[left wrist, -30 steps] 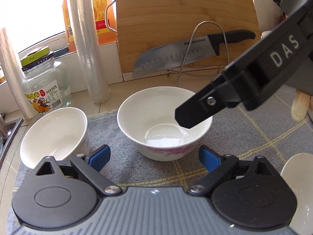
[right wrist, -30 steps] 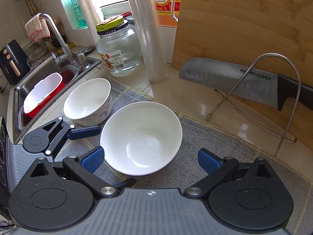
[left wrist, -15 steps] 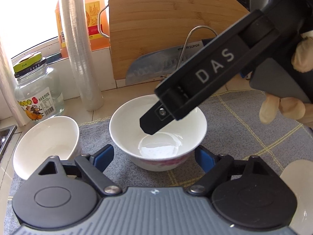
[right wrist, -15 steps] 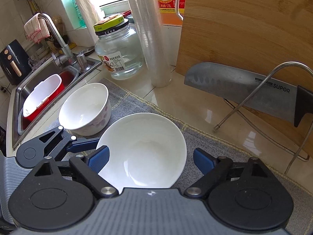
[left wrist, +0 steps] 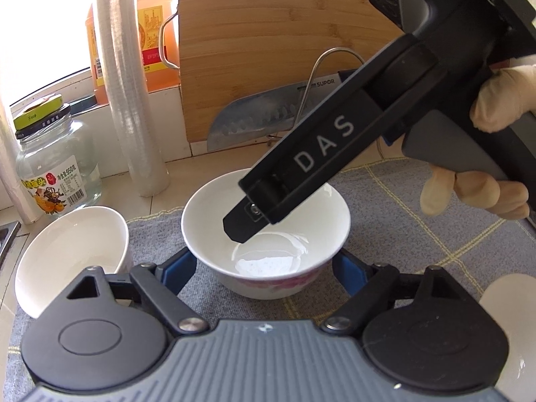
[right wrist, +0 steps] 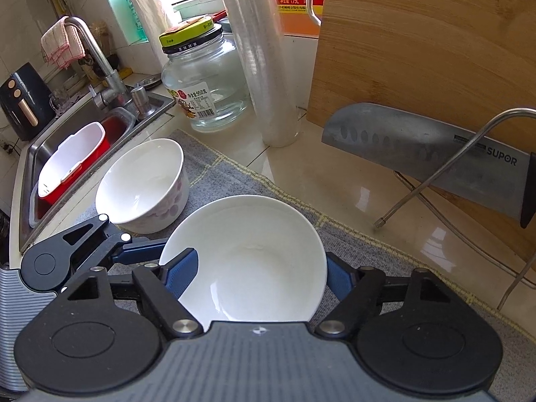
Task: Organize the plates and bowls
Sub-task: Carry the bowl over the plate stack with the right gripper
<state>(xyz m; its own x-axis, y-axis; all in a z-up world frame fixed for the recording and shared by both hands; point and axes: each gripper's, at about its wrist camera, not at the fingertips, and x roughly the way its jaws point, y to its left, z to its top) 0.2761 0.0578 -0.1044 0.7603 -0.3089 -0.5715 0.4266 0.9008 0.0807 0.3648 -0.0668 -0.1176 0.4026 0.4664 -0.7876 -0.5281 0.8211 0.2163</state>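
Observation:
A white bowl with pink flowers (left wrist: 294, 221) stands on the grey mat (left wrist: 402, 234), between the blue pads of my left gripper (left wrist: 264, 268). Those pads lie against its lower sides. My right gripper (right wrist: 259, 276) comes down on the same bowl (right wrist: 254, 258) with its jaws closing. Its left pad (right wrist: 181, 274) is over the inside of the rim, and its right pad (right wrist: 338, 279) is just outside the opposite rim. In the left wrist view one black finger (left wrist: 294, 184) of the right gripper dips into the bowl. A second flowered bowl (right wrist: 144, 184) sits to the left, tilted.
A knife (right wrist: 428, 154) rests on a wire rack in front of an upright wooden board (right wrist: 418, 50). A glass jar (right wrist: 204, 77), a film roll (right wrist: 261, 50) and an orange bottle (left wrist: 150, 50) line the back. The sink (right wrist: 50, 154) lies left. A white dish (left wrist: 509, 305) sits at the right.
My right gripper came down and forward over the middle bowl, and its jaws narrowed around the rim. My left pads drew in against that bowl's sides.

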